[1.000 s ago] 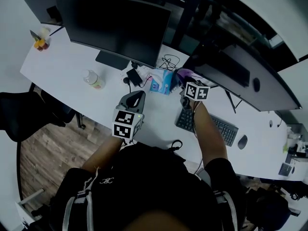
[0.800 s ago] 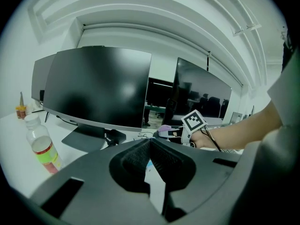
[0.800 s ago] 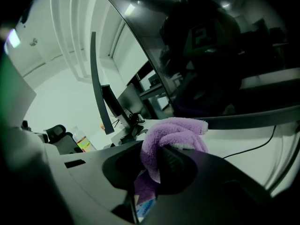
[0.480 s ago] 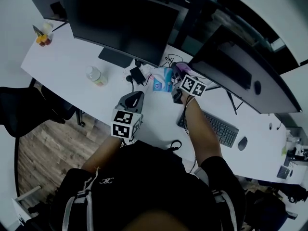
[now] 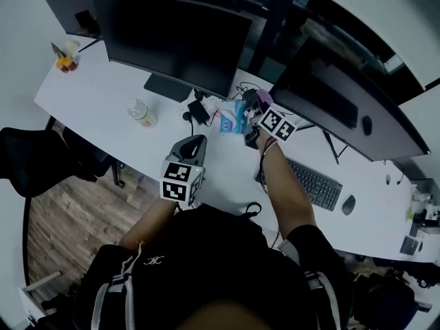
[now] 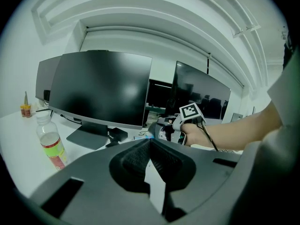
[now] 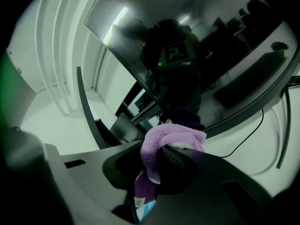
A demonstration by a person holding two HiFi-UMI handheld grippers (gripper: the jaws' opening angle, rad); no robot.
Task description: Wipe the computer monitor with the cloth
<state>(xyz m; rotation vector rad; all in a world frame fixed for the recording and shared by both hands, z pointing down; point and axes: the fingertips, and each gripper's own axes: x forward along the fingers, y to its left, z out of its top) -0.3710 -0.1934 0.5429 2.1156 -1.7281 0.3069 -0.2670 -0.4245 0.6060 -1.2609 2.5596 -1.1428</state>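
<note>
Cloth [image 7: 171,142], purple, sits bunched in the right gripper's [image 7: 161,165] clamped jaws, close before the dark monitor [image 7: 211,55], whose screen mirrors that gripper; whether they touch is unclear. From the head view the cloth barely shows. The left gripper [image 6: 150,161] has its jaws closed on nothing over the table [image 5: 103,95], near a bottle [image 6: 49,142] whose contents are unreadable.

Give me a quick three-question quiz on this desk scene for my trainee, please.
1. True or false: the left gripper holds the fluffy purple cloth.
2. The clear plastic bottle stands on: A) the white desk; B) a wooden shelf; C) a metal tray.
3. Fill in: the right gripper faces a glossy black monitor screen that shows the gripper's ____.
Key: 1 false; 2 A; 3 reflection.
</note>
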